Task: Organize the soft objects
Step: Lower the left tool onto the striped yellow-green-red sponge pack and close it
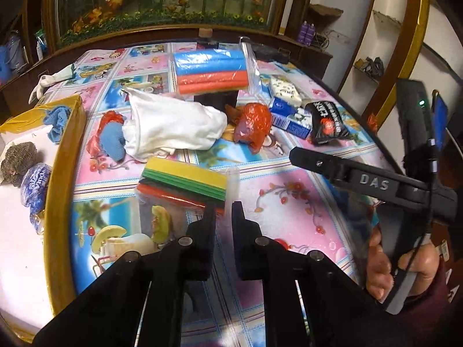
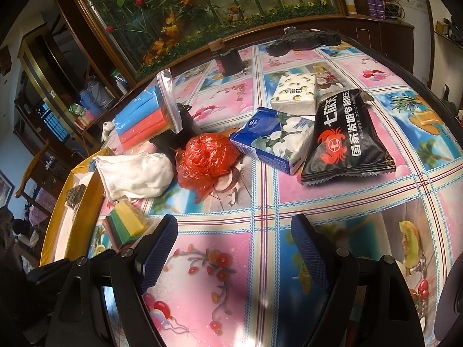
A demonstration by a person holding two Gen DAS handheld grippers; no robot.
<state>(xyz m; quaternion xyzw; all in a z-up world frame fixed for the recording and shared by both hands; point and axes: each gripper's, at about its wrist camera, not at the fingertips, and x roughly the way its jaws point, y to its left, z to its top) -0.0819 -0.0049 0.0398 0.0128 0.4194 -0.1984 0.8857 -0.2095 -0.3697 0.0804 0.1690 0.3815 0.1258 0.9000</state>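
My left gripper [image 1: 223, 212] is shut on the clear bag of a pack of coloured foam sheets [image 1: 185, 183], yellow on top, low over the table. The pack also shows in the right wrist view [image 2: 126, 224]. My right gripper [image 2: 234, 231] is open and empty above the tablecloth. It shows in the left wrist view [image 1: 292, 156] at the right. A white cloth [image 1: 170, 125] [image 2: 136, 175], a red plastic bag [image 1: 254, 121] [image 2: 207, 162], a blue cloth [image 1: 111, 141] and a bag of blue and orange foam rollers [image 1: 211, 70] [image 2: 141, 118] lie beyond.
A yellow-edged box [image 1: 62, 156] at the left holds a blue rag [image 1: 58, 121], a steel scourer [image 1: 18, 159] and a blue packet [image 1: 36, 186]. Two tissue packs [image 2: 270, 138] [image 2: 295, 94] and a black snack bag [image 2: 344, 141] lie to the right. A black object [image 2: 301, 40] lies at the far edge.
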